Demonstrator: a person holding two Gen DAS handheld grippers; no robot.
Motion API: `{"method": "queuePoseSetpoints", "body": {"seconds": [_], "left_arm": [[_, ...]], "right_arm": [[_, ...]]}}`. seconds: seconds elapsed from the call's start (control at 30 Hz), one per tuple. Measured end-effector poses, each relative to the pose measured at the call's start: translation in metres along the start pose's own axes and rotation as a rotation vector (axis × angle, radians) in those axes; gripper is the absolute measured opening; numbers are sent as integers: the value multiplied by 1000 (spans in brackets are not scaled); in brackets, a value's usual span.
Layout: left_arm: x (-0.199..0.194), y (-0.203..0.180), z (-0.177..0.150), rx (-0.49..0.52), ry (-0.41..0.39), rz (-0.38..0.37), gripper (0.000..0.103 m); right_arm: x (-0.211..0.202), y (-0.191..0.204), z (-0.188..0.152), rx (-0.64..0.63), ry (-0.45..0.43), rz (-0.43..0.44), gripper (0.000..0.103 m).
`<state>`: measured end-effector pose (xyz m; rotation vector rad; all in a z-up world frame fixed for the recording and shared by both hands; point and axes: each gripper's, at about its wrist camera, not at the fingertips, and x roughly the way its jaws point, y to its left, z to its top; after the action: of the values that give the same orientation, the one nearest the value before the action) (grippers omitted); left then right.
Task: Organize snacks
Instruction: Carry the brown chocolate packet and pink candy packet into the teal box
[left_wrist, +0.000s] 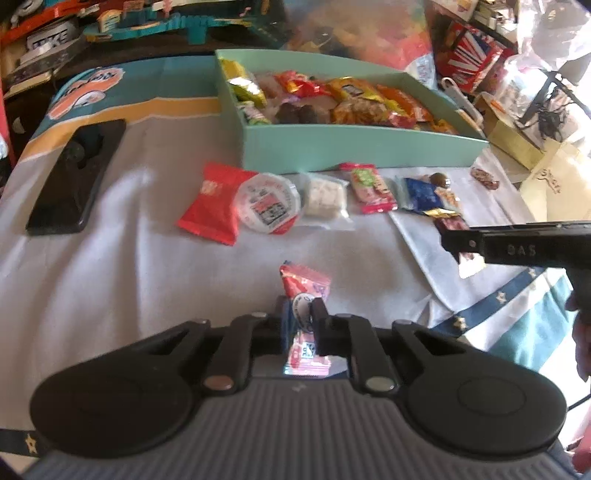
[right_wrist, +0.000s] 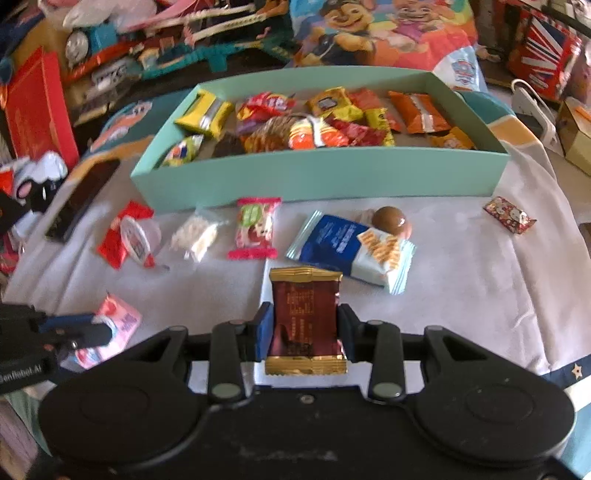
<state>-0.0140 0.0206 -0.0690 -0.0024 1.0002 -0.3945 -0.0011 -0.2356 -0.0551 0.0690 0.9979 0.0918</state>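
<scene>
My left gripper (left_wrist: 301, 314) is shut on a pink and red snack packet (left_wrist: 304, 286), held above the white cloth. My right gripper (right_wrist: 304, 325) is shut on a dark red packet with gold ends (right_wrist: 304, 317). The teal box (right_wrist: 321, 177) holds several snacks and stands just beyond a row of loose snacks: a red packet (left_wrist: 210, 206) with a round white cup (left_wrist: 267, 203) on it, a clear rice-cake packet (left_wrist: 325, 195), a pink and green packet (right_wrist: 255, 227), a blue packet (right_wrist: 332, 240), and a brown ball (right_wrist: 391, 219). The left gripper also shows in the right wrist view (right_wrist: 99, 332), holding the pink packet (right_wrist: 118, 317).
A black phone (left_wrist: 77, 177) lies left on the cloth. A small red patterned candy (right_wrist: 509, 214) lies right of the row. Toys, boxes and a cartoon cushion (right_wrist: 380, 29) crowd the space behind the box. A white charger (right_wrist: 532, 107) lies at the right.
</scene>
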Motion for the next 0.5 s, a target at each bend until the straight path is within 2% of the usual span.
{"method": "queuePoseSetpoints", "body": {"seconds": [0.17, 0.3, 0.43, 0.47, 0.5], "left_arm": [[6, -20, -4, 77, 23, -1, 14], [15, -24, -7, 90, 74, 15, 25], [18, -27, -8, 116, 88, 28, 31], [19, -29, -8, 120, 88, 31, 31], [20, -30, -7, 130, 86, 38, 26]], "right_arm": [[-1, -5, 0, 20, -8, 16, 36], [-1, -7, -4, 30, -9, 25, 36], [0, -12, -5, 49, -14, 34, 36], [0, -13, -5, 56, -13, 36, 36], [1, -14, -6, 61, -12, 39, 36]]}}
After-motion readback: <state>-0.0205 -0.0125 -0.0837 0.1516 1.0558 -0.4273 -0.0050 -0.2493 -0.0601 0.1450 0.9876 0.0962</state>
